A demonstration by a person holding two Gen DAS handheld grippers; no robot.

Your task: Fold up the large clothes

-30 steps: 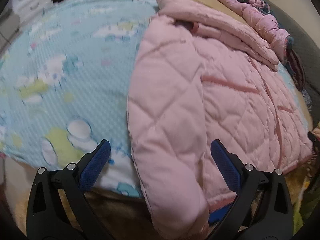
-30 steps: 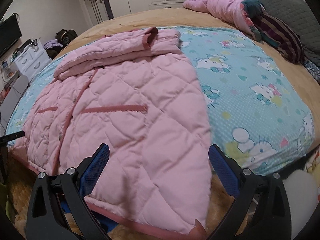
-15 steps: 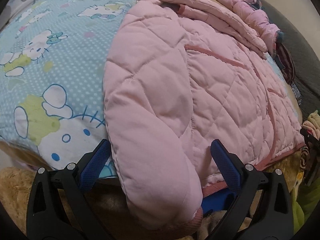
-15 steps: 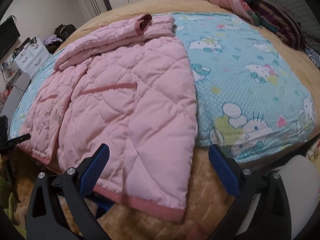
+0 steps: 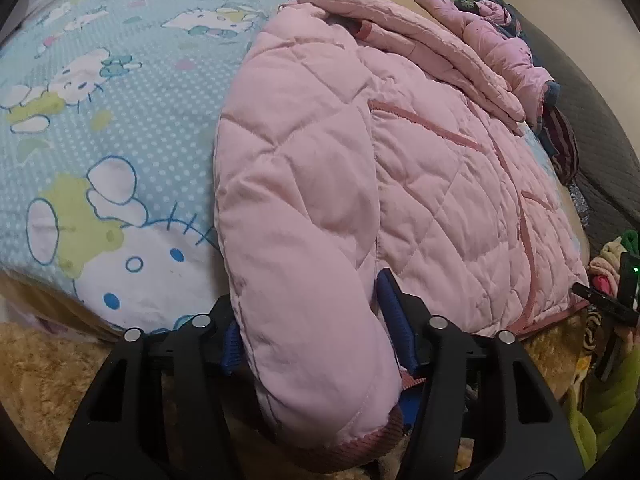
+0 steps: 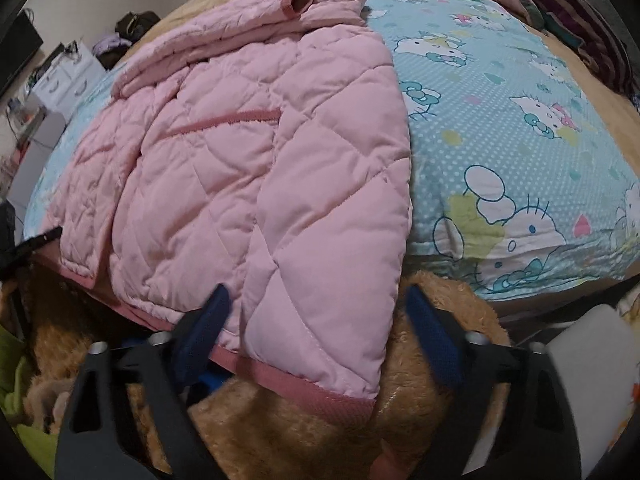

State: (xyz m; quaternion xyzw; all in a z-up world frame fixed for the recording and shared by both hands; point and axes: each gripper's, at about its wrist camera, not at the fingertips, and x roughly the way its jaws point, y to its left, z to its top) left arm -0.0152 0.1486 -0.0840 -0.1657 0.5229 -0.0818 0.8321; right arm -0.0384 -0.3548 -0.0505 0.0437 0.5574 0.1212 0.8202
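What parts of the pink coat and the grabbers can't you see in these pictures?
- Left wrist view: the left gripper has its blue pads mostly covered by the pink jacket's puffy sleeve.
- Right wrist view: the right gripper's near pad tip slips behind the jacket's hem.
- Both views: the jacket's underside lies hidden against the bedsheet.
- Both views: the collar area is folded over.

The quilted jacket (image 5: 420, 168) is pale pink with diamond stitching and darker rose trim at hem, cuff and pocket edges. The bed sheet (image 6: 500, 120) is light blue with white dots and white cartoon cats, green and pink accents. The plush blanket (image 6: 300, 432) is tan. Both tools have black frames and blue pads (image 6: 430, 332).
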